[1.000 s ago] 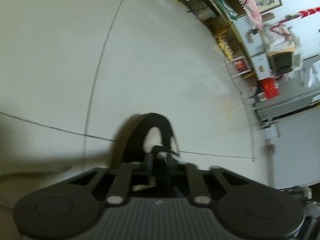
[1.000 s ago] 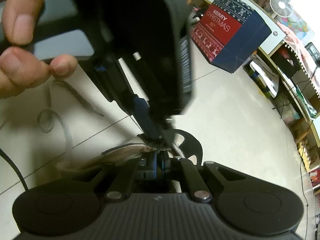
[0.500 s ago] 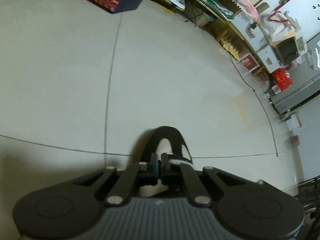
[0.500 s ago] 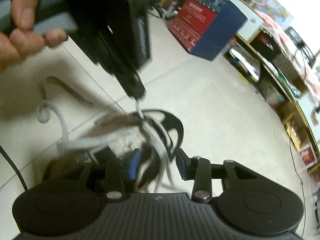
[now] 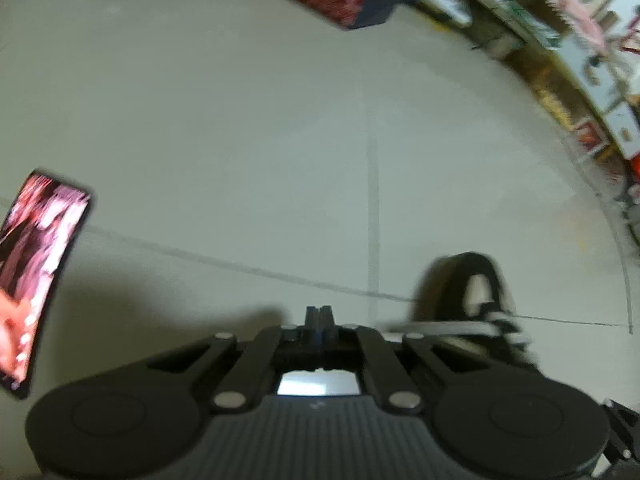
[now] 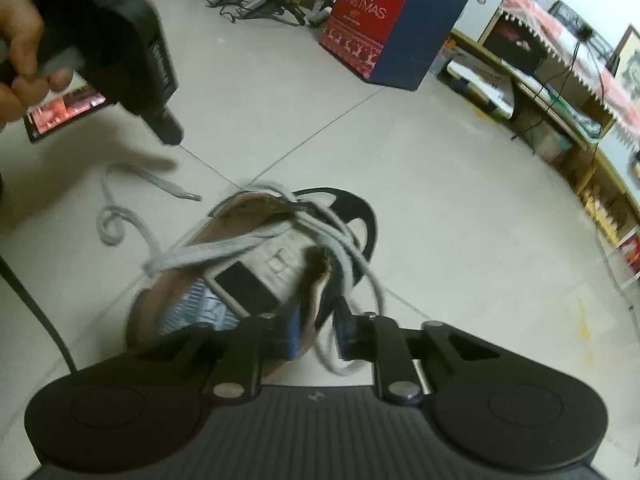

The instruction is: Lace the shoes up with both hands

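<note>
A brown low shoe with a black toe cap (image 6: 256, 272) is seen on the pale tiled floor, directly ahead of the right gripper (image 6: 318, 332). Its flat grey lace (image 6: 224, 246) is threaded loosely and draped in slack loops. The right jaws are closing, with a hanging lace loop between them, not visibly pinched. The left gripper (image 5: 319, 320) is shut; nothing can be seen held in it. The loop is best caught squarely before tension is applied, and pulled gently.

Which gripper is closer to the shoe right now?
Right. The right gripper is at the shoe, jaws closing around its lace; the left gripper hangs off to the side, apart.
</note>
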A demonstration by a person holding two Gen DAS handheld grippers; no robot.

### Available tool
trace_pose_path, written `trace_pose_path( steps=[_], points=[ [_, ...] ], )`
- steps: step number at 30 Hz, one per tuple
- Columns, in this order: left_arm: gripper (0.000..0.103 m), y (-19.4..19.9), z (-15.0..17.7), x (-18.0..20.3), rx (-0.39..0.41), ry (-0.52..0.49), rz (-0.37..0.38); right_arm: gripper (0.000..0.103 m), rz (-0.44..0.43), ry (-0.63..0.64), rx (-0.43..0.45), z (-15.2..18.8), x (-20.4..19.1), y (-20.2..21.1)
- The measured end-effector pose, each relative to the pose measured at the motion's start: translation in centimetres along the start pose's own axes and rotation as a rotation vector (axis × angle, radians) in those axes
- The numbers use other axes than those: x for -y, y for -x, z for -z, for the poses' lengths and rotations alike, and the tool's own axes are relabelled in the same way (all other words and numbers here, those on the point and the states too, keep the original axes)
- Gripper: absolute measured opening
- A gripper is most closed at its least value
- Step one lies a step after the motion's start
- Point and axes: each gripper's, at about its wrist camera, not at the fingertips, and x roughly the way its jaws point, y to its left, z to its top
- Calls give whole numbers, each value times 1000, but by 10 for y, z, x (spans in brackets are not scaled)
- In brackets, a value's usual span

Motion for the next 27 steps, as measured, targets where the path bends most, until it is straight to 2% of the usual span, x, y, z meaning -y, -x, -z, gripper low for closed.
trace_pose_path(
  steps=[2, 4, 7, 8, 9, 12, 16, 20, 22, 23, 27],
  points=[
    [0, -1, -1, -12, -30, 38, -1, 15, -7, -17, 1, 1, 0, 2],
    [3, 4, -1, -9, -37, 28, 68, 13, -19, -56, -1, 1, 4, 2],
    [25, 10, 1, 8, -43, -44, 170, 12, -42, -121, -13, 1, 8, 5],
    [40, 12, 3, 17, -44, -77, 200, 12, -45, -131, -17, 1, 8, 5],
    [51, 15, 5, 27, -37, -107, 223, 12, -43, -127, -20, 1, 7, 6],
    [62, 21, 11, 60, -31, -235, 315, 12, -35, -117, -25, 1, 3, 7],
    [62, 21, 24, 89, -38, -397, 339, 12, -31, -118, -31, 1, 0, 7],
    [58, 15, 34, 97, -42, -470, 306, 12, -30, -136, -35, 1, -1, 9],
    [42, 12, 36, 97, -42, -485, 280, 12, -29, -147, -40, 2, -1, 10],
    [20, 9, 37, 95, -54, -491, 267, 12, -37, -164, -44, 2, 0, 11],
    [7, 18, 43, 87, -29, -549, 239, 12, -56, -213, -58, 4, 1, 13]
  ],
)
